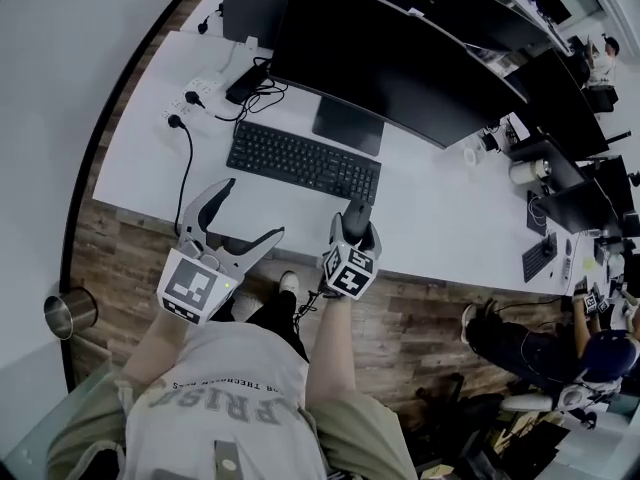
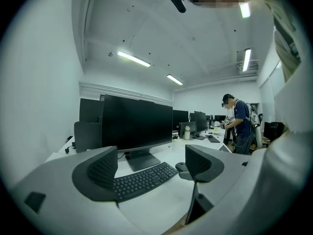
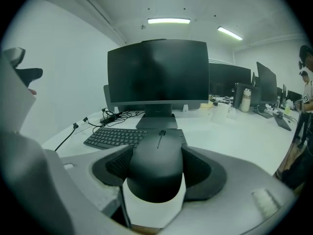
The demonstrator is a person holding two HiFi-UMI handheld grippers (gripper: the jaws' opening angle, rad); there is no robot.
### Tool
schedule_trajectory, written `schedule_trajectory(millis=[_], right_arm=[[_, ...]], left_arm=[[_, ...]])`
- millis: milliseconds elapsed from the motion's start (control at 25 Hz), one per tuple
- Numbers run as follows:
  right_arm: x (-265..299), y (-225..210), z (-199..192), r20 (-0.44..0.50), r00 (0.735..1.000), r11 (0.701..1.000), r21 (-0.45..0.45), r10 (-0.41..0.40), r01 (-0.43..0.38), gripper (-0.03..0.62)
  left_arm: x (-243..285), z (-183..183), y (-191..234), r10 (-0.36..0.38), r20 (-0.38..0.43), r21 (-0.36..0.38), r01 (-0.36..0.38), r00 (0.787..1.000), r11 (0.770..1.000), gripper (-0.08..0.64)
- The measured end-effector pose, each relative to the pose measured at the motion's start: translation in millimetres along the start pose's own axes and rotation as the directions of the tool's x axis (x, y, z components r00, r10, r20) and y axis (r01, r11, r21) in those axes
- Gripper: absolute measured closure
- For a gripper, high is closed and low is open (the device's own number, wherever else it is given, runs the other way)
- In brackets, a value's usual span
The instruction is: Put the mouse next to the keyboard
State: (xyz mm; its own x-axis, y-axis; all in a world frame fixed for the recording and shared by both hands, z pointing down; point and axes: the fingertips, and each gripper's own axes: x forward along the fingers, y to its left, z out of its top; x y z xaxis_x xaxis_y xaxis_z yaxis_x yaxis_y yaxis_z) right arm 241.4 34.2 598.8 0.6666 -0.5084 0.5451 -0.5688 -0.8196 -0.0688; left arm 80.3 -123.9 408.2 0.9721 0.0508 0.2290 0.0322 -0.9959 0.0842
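Note:
A black mouse (image 1: 357, 213) lies on the white desk (image 1: 440, 218) near its front edge, just in front of the right end of the black keyboard (image 1: 305, 160). My right gripper (image 1: 352, 230) is closed round it, a pad against each side of the mouse (image 3: 157, 155). In the right gripper view the keyboard (image 3: 115, 137) lies ahead to the left. My left gripper (image 1: 253, 208) stands open over the desk's front edge, with nothing between its fingers. Between its jaws, the left gripper view shows the keyboard (image 2: 142, 180) and the mouse (image 2: 181, 166) farther away.
A large dark monitor (image 1: 400, 58) stands behind the keyboard. A power strip (image 1: 195, 93) with cables lies at the desk's far left. A white cup (image 1: 470, 155) sits to the right. A metal bin (image 1: 70, 311) stands on the floor, left. A person (image 1: 600, 338) sits at the right.

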Motion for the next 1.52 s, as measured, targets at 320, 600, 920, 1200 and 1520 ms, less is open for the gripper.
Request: schedule_trajectory(millis=[320, 600, 920, 1200, 1520], right_arm=[[6.5, -80.4, 8.8, -0.012, 0.999, 0.999, -0.03, 0.041, -0.041, 0.279], [24.8, -134.1, 15.6, -0.024, 0.997, 0.996, -0.035, 0.076, -0.076, 0.279], [56.1, -166.9, 22.3, -0.04, 0.994, 0.992, -0.067, 0.101, -0.104, 0.279], [84.5, -177.5, 21.5, -0.068, 0.991, 0.99, -0.07, 0.119, -0.124, 0.279], [122.2, -182.4, 3.4, -0.137, 0.982, 0.987, -0.074, 0.13, -0.141, 0.279]], left_arm=[[45.4, 1.5, -50.5, 0.08, -0.01, -0.023, -0.08, 0.997, 0.997, 0.144], [83.4, 1.2, -85.8, 0.127, -0.012, -0.032, -0.127, 0.992, 0.991, 0.144], [120.6, 2.0, -107.5, 0.146, -0.006, -0.032, -0.146, 0.989, 0.989, 0.144], [142.1, 0.5, -115.7, 0.144, -0.02, -0.033, -0.145, 0.989, 0.989, 0.144], [153.4, -4.1, -113.0, 0.151, -0.033, -0.019, -0.151, 0.988, 0.988, 0.144]])
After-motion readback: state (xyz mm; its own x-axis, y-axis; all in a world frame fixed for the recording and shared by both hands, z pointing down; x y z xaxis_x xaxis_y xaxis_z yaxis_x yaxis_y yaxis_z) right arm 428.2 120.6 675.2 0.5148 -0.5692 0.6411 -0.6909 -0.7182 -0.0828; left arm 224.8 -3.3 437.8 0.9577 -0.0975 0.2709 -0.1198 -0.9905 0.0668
